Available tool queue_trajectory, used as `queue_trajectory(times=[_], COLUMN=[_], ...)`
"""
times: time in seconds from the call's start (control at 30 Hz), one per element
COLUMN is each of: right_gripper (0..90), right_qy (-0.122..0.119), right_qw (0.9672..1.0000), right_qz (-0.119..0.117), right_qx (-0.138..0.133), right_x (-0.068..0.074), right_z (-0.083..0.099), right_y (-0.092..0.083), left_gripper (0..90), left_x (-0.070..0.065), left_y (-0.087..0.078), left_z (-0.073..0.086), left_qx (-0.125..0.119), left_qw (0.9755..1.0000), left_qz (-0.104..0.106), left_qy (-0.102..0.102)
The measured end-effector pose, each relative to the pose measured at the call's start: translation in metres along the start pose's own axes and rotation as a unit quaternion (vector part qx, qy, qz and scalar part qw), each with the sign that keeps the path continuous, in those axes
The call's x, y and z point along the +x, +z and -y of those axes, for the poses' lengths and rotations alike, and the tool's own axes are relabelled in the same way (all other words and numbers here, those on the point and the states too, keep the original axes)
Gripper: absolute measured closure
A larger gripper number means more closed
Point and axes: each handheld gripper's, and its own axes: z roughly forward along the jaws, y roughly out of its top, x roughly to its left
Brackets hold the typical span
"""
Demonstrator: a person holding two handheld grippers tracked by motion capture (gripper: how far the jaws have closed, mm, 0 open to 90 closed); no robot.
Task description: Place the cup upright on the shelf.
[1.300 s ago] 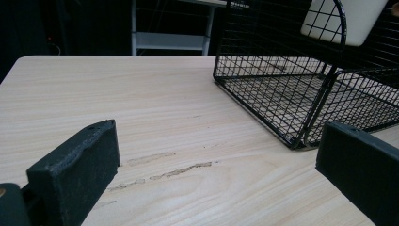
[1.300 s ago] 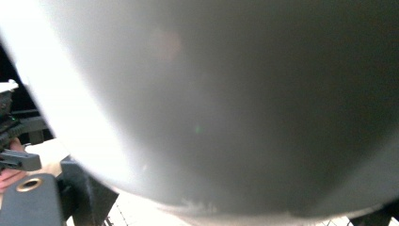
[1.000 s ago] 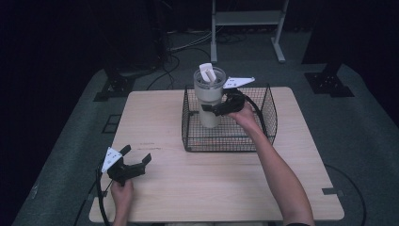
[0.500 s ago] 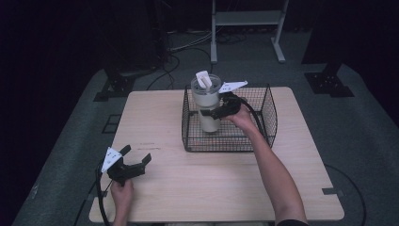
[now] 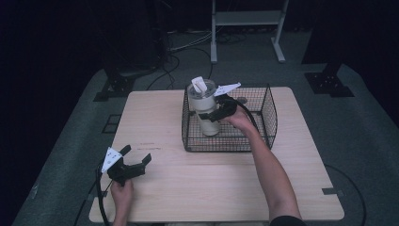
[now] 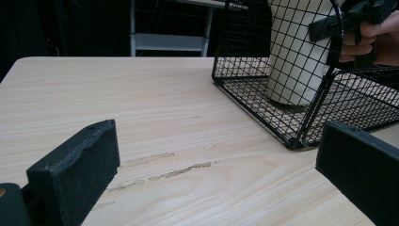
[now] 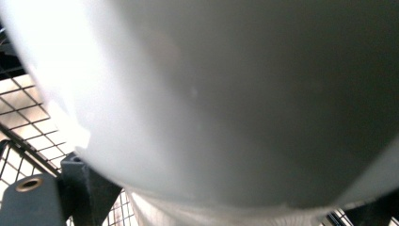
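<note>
**Tall white cup gripped inside wire basket**

Seen from above: pale wooden table [image 5: 188,197], black wire basket [image 5: 263,136] toward the far side. Standing upright on the basket floor near its left wall, a tall white cup [image 5: 205,106] with a clear lid and a white tab poking up from the top. Nothing else visible in the basket; cup contents hidden by the opaque wall. Right gripper [image 5: 210,114] reaching in over the basket, jaws clamped on the cup's side partway up. Left gripper [image 5: 135,162] resting low near the table's front left corner, jaws spread wide, holding nothing.

Likely risks: cup slipping or tilting in a one-sided pinch, base or gripper catching on the basket rim during a lift, lid popping off under too hard a squeeze.
</note>
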Motion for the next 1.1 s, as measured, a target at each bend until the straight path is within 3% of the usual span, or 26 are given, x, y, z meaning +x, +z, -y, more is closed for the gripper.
queue_trajectory(times=[0.23, 0.37, 0.53, 0.77, 0.93, 1.1], right_gripper=[9.1, 9.0, 9.0, 9.0, 9.0, 8.4], right_qy=[0.004, -0.018, -0.026, -0.018, -0.026, -0.024], right_qw=[1.0000, 0.9998, 0.9996, 0.9998, 0.9996, 0.9997], right_qz=[-0.001, -0.002, 0.003, 0.002, 0.002, 0.003], right_qx=[-0.004, 0.001, 0.004, -0.003, -0.008, 0.007], right_x=[-0.002, 0.001, 0.004, 0.003, 0.003, 0.002], right_z=[0.005, 0.006, 0.005, 0.009, 0.011, 0.011], right_y=[-0.003, -0.003, -0.003, -0.006, -0.008, -0.013], left_gripper=[0.0, 0.0, 0.0, 0.0, 0.0, 0.0], left_x=[0.000, 0.000, 0.001, 0.000, 0.000, 0.001], left_y=[0.000, 0.000, 0.000, 0.000, 0.000, 0.000], left_z=[0.000, 0.000, 0.000, 0.000, 0.000, 0.000], left_qx=[0.000, 0.001, -0.001, -0.002, -0.002, 0.000], left_qw=[1.0000, 1.0000, 1.0000, 1.0000, 1.0000, 1.0000], left_qz=[0.000, 0.000, 0.002, 0.002, 0.002, 0.002], left_qy=[0.000, 0.002, -0.007, -0.006, -0.005, -0.004])
